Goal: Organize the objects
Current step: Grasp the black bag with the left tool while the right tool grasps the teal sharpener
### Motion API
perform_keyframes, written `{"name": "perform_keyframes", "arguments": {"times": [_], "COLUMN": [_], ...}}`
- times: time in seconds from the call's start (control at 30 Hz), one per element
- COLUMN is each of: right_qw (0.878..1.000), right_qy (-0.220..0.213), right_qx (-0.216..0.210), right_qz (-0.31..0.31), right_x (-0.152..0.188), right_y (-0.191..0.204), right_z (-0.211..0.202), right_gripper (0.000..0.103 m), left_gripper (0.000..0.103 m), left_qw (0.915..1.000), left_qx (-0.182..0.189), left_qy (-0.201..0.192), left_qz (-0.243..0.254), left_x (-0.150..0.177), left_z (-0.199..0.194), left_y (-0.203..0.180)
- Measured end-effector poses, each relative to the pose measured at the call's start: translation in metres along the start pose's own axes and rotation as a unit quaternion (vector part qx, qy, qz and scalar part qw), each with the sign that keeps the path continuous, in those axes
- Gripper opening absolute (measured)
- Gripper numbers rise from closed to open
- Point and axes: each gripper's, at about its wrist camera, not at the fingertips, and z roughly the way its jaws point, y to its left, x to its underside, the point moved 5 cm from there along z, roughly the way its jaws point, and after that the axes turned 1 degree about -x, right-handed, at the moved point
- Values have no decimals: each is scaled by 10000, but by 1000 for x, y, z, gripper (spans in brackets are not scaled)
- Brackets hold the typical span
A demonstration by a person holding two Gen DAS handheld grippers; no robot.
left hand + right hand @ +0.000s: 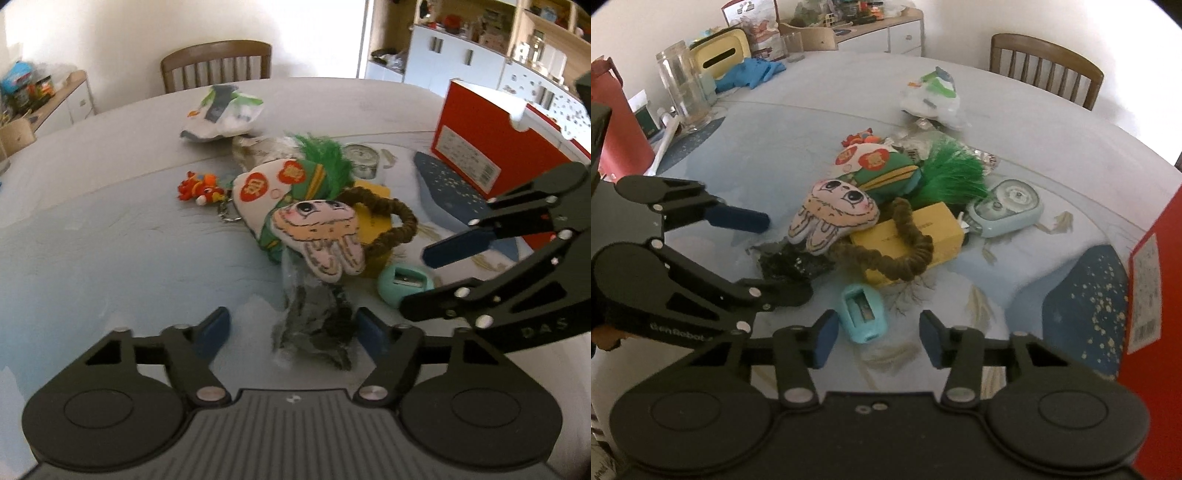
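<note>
A dark crinkly plastic packet (314, 325) lies on the pale tablecloth between the fingers of my left gripper (291, 330), which is open; the pads stand off its sides. From the right wrist view the left gripper (786, 256) straddles that packet (790, 262). A teal pencil sharpener (862, 314) sits between the fingers of my open right gripper (879, 338), close to the left pad, apart from the right one. Behind lie a bunny-face plush (831, 218), a brown braided loop (905, 254) and a yellow box (923, 229).
A green plush pouch (280, 184), a red fish keychain (201, 188) and a white-green packet (225, 110) lie farther back. A pale blue round gadget (1004, 210) sits right of the pile. A red box (480, 147) stands at the right, a glass jar (683, 92) far left.
</note>
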Motion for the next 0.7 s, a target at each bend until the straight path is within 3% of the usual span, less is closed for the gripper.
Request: {"name": "perform_keyframes", "arguments": {"times": [0.07,0.23,0.47,0.7], "right_qw": [10000,9999,10000,9991], "right_qy": [-5,59,-30,-190], "right_qx": [-29,-37,-52,-91], "right_qz": [-55,-104,72,354], "right_x": [-1,2,6,17], "right_y": [3,5,3,-2], "right_z": [0,2,-8,-30], "right_gripper": [38,30,28,28], "left_gripper": [57,43,33,32], "left_qw": [10000,9999,10000,9998], "left_qx": [57,107,13,162], "left_qy": [-5,-8,51,41], "left_qz": [46,-21,-85,-102], "left_x": [-1,0,-1,0], "left_z": [-1,-5,-12,-30], "left_y": [-4,-8,-12,-26]}}
